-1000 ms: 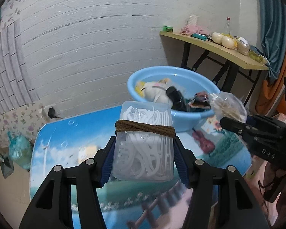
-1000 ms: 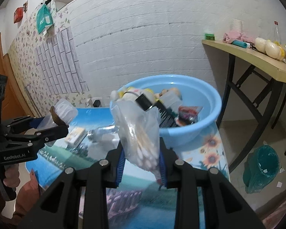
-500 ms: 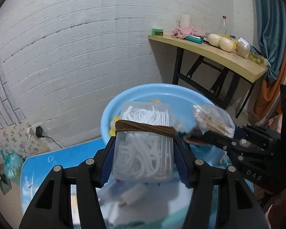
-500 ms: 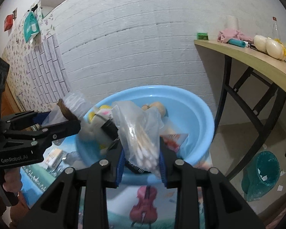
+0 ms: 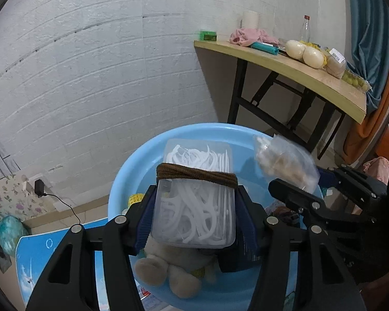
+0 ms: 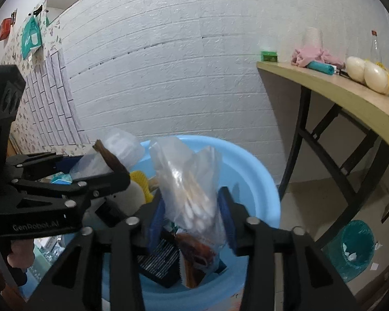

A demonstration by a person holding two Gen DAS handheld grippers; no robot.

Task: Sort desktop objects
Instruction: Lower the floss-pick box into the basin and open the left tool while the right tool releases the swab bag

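Note:
My left gripper (image 5: 195, 207) holds a clear box of white floss picks (image 5: 194, 202) with a brown hair tie round it, over the blue basin (image 5: 194, 127). Its jaws are opening, but the pads still lie against the box sides. My right gripper (image 6: 192, 202) is also opening. A clear bag of cotton swabs (image 6: 192, 189) stands loose and blurred between its parted pads, over the basin (image 6: 256, 181). Each view shows the other gripper: the left gripper (image 6: 98, 168) with its box (image 6: 116, 145), the right gripper (image 5: 298, 181) with the bag (image 5: 285, 163).
The basin holds a beige plush toy (image 5: 168, 267), a black ribbed item (image 6: 160, 261), an orange packet (image 6: 197, 254) and something yellow. A wooden side table (image 5: 298, 70) with food and a bottle stands at the right. A green bin (image 6: 352, 246) sits on the floor. The printed blue table (image 5: 39, 254) lies below.
Both grippers have moved forward from over the blue table to over the basin. The right jaws have spread and let go of the swab bag. The left still carries its box.

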